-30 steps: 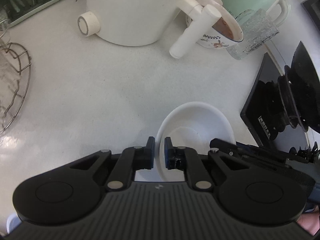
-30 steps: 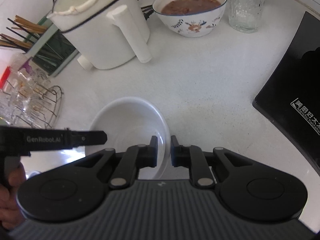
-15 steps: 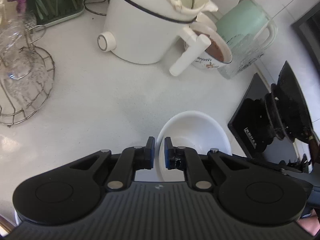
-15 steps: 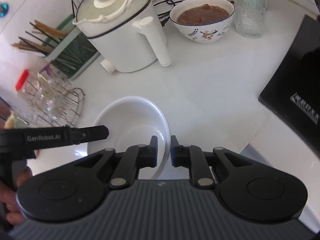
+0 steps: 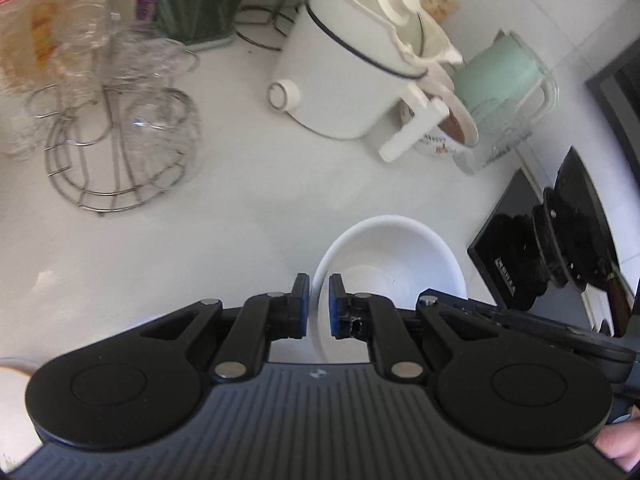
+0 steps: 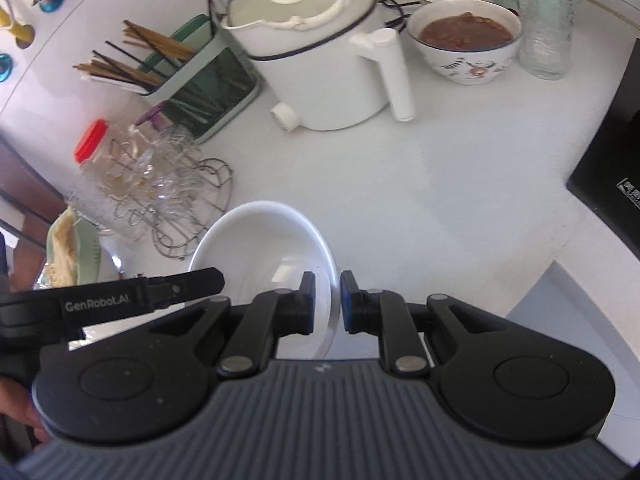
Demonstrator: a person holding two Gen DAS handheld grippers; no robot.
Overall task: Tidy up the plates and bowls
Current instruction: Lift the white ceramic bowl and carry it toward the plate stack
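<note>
My left gripper (image 5: 319, 306) and right gripper (image 6: 327, 302) each clamp the white bowl (image 6: 256, 240); my fingers (image 6: 308, 300) hide its near rim.

The left gripper (image 5: 319, 305) has its two fingers drawn close, blue pads (image 5: 303, 294) facing each other across a narrow gap, pinching a thin white rim between them. Its black linkage arms fold inward from the round housings behind.

The right gripper (image 6: 327, 301) stands the same way: fingers nearly together, pads (image 6: 346, 300) pressed on either side of a thin rim.

In the right wrist view the left gripper's body reaches in from the left, ahead of the right one's left finger. In the left wrist view the right gripper's body lies just right of the right finger, with fingertips of a hand (image 5: 618, 442) at the lower right corner.
</note>
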